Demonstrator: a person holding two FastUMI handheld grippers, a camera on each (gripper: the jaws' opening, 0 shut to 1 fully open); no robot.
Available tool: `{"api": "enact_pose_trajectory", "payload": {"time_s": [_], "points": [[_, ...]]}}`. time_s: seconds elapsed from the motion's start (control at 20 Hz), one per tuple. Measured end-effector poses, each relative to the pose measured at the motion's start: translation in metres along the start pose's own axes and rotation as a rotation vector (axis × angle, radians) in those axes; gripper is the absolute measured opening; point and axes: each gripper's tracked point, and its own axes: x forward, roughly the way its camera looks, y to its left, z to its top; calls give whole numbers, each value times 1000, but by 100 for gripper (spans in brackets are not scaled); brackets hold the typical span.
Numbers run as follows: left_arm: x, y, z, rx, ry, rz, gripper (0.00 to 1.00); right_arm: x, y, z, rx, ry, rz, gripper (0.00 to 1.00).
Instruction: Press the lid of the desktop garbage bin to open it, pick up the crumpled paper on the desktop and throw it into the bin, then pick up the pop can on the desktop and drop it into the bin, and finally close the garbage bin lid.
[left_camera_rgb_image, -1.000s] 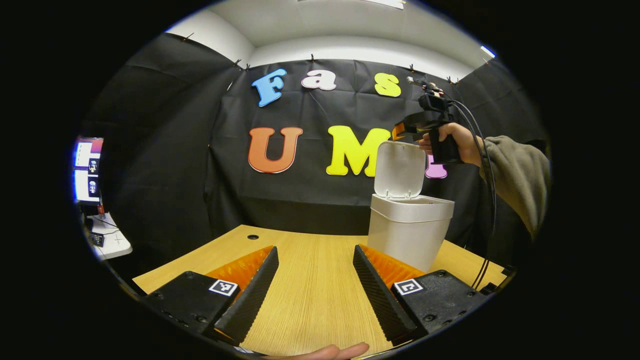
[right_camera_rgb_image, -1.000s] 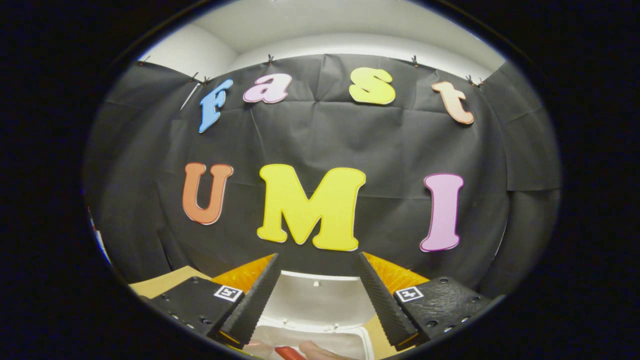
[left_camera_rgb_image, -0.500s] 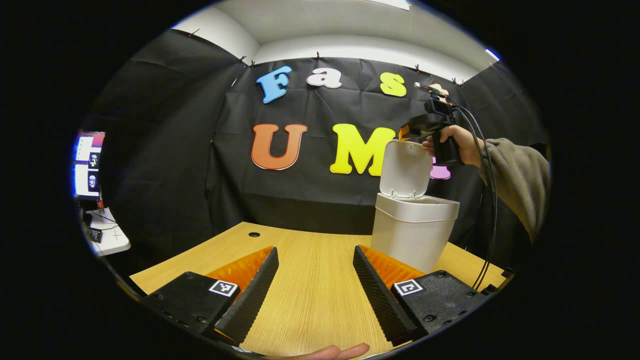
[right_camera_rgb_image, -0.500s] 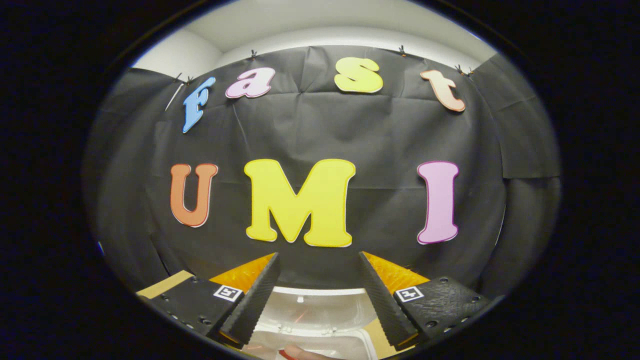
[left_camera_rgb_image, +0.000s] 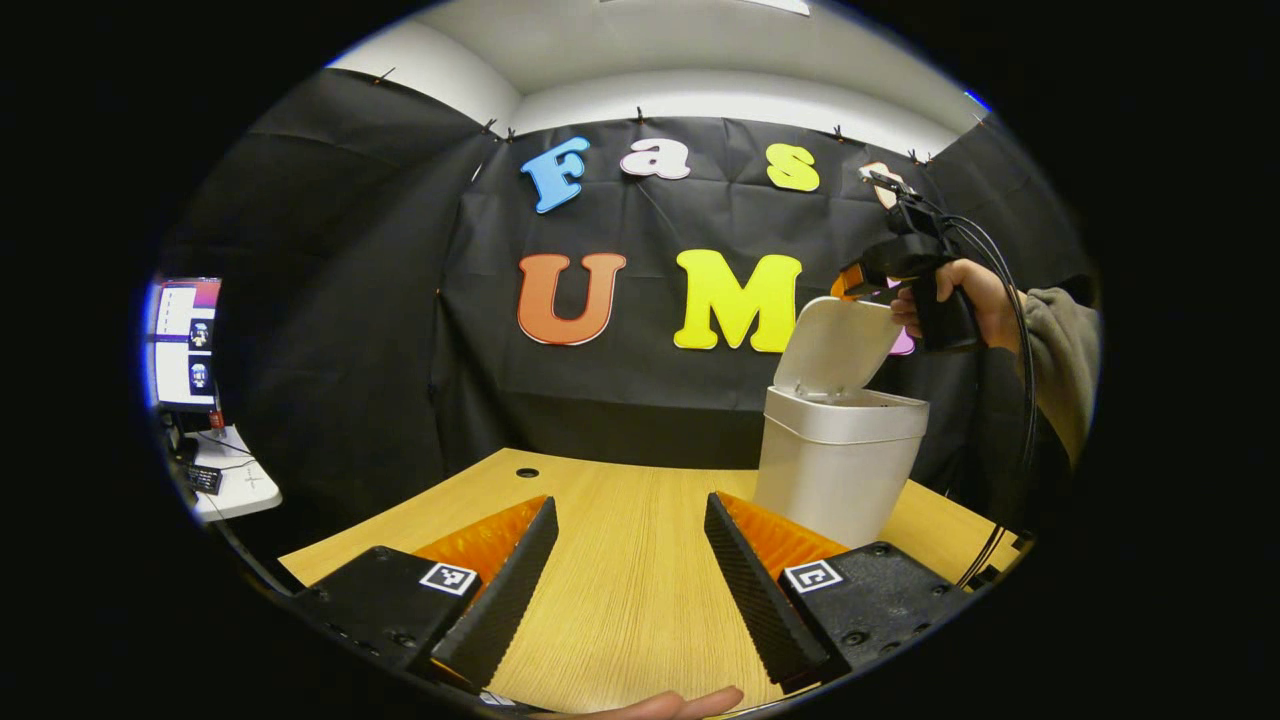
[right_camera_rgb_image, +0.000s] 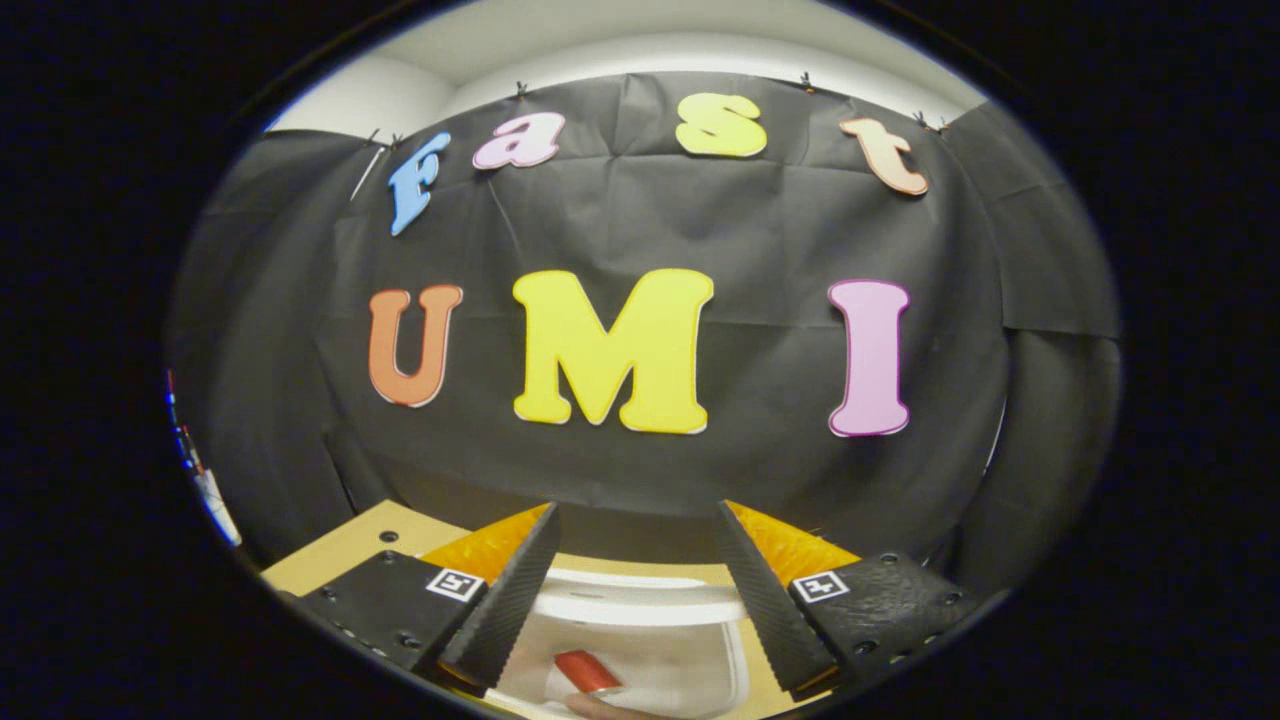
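Note:
In the left gripper view the white bin (left_camera_rgb_image: 835, 470) stands on the wooden table (left_camera_rgb_image: 620, 600) at the right. Its lid (left_camera_rgb_image: 838, 345) is hinged up and leans over the opening. My right gripper (left_camera_rgb_image: 850, 285), held by a hand (left_camera_rgb_image: 975, 300) in a grey sleeve, touches the lid's top edge from behind. My left gripper (left_camera_rgb_image: 630, 505) hovers open over bare table, left of the bin. In the right gripper view my right gripper (right_camera_rgb_image: 636, 510) is open above the lid (right_camera_rgb_image: 640, 610), and the red pop can (right_camera_rgb_image: 585, 670) lies inside the bin. The crumpled paper is hidden.
A lit monitor (left_camera_rgb_image: 180, 345) and a white side table (left_camera_rgb_image: 235, 485) stand outside the booth at the far left. A cable hole (left_camera_rgb_image: 527, 472) marks the table's back edge. Black cables (left_camera_rgb_image: 1015, 450) hang from the right gripper beside the bin.
The lid has tipped from nearly upright to leaning over the bin's opening. The right gripper has moved with it, to the right and down. The left gripper has barely shifted.

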Motion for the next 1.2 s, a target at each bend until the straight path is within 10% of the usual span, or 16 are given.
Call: {"api": "enact_pose_trajectory", "payload": {"time_s": [1.2], "points": [[1,-37,-22,73,52,-66,96,-7,0,-108,10,142,16,94]]}}
